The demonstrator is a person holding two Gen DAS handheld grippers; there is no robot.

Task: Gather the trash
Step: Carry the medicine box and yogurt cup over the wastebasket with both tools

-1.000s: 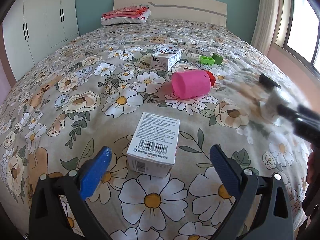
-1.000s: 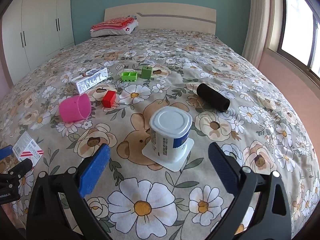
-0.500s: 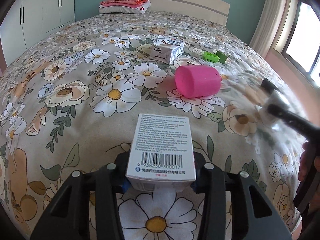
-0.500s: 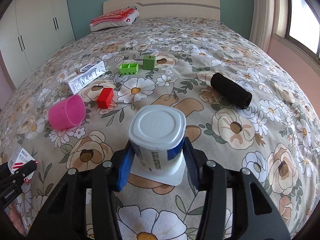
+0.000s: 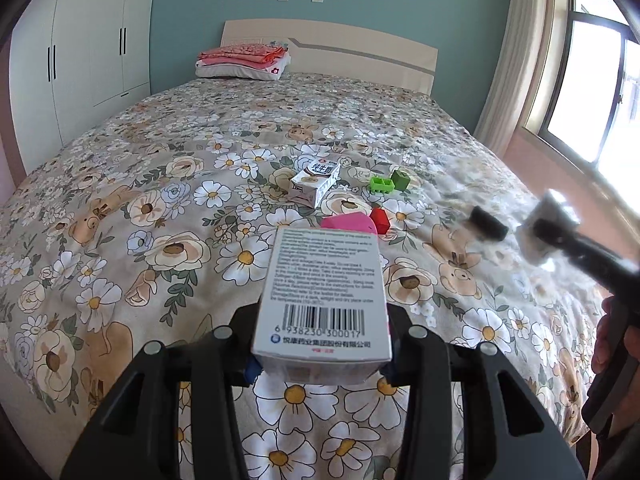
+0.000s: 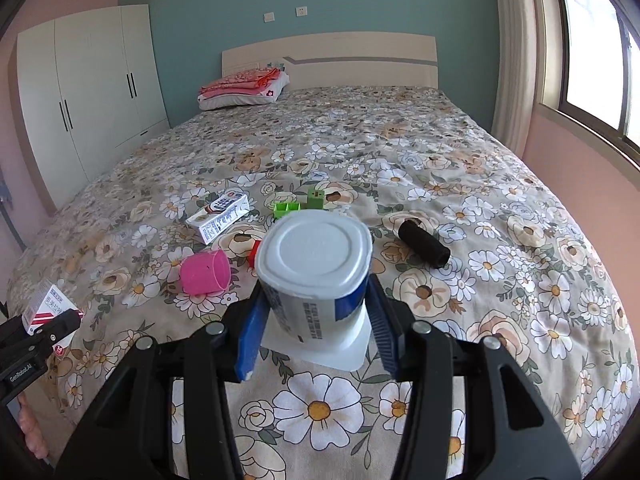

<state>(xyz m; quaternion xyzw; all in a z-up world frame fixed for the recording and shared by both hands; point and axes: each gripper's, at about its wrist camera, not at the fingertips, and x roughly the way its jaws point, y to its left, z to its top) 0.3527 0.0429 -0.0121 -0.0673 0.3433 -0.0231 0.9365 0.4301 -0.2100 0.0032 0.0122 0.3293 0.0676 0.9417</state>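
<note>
My left gripper (image 5: pixel 320 364) is shut on a white medicine box (image 5: pixel 324 300) with a barcode and holds it above the flowered bed. The box and gripper also show at the left edge of the right wrist view (image 6: pixel 48 308). My right gripper (image 6: pixel 316 336) is shut on an upturned white yogurt cup (image 6: pixel 316 272) with a blue label, lifted off the bed. The cup shows blurred in the left wrist view (image 5: pixel 548 224). A milk carton (image 5: pixel 316 180) lies on the bed further back, also in the right wrist view (image 6: pixel 218 216).
On the bed lie a pink cup (image 6: pixel 204 272), a red block (image 5: pixel 380 218), two green blocks (image 6: pixel 300 204) and a black cylinder (image 6: pixel 424 244). Folded pink bedding (image 6: pixel 244 88) sits by the headboard. White wardrobe (image 6: pixel 92 96) at left, window (image 6: pixel 600 52) at right.
Both grippers closed from open, the left on the medicine box and the right on the yogurt cup, then lifted them off the bed.
</note>
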